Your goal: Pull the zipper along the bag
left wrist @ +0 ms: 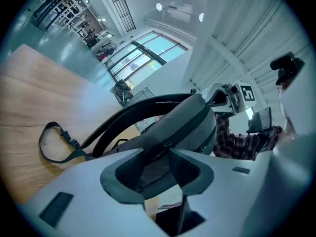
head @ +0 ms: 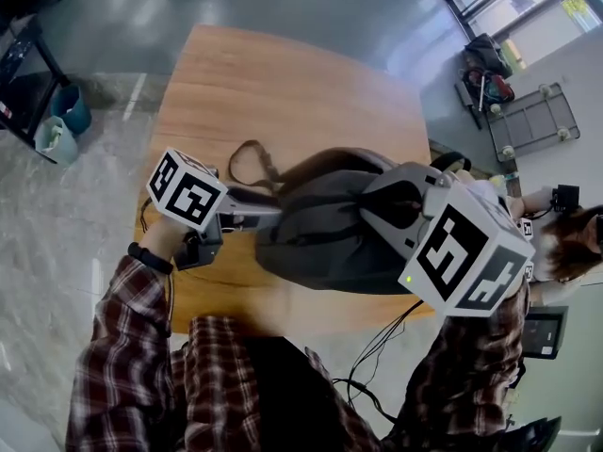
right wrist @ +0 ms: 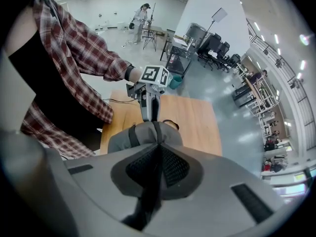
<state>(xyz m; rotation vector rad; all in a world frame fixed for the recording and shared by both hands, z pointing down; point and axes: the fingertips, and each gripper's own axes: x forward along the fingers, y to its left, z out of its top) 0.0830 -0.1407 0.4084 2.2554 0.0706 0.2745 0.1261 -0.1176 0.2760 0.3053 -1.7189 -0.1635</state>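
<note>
Head view: one bag (head: 325, 248), one table (head: 283, 83)

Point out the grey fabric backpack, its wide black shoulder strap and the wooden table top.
grey fabric backpack (head: 330, 257): head view, its side panel.
wide black shoulder strap (left wrist: 121, 113): left gripper view, middle of its arc.
wooden table top (head: 283, 83): head view, bare far part.

left hand-held gripper (head: 270, 212): near level, pointing across toward right one, jaws apart, pads not pressing on bag (head: 320, 248) edge seen between them. left hand (head: 179, 238) wraps handle; dark wristband (head: 151, 257), plaid sleeve (head: 122, 347). right hand-held gripper (head: 382, 199): aimed steeply down, jaws pinched together on dark strip of bag.
</note>
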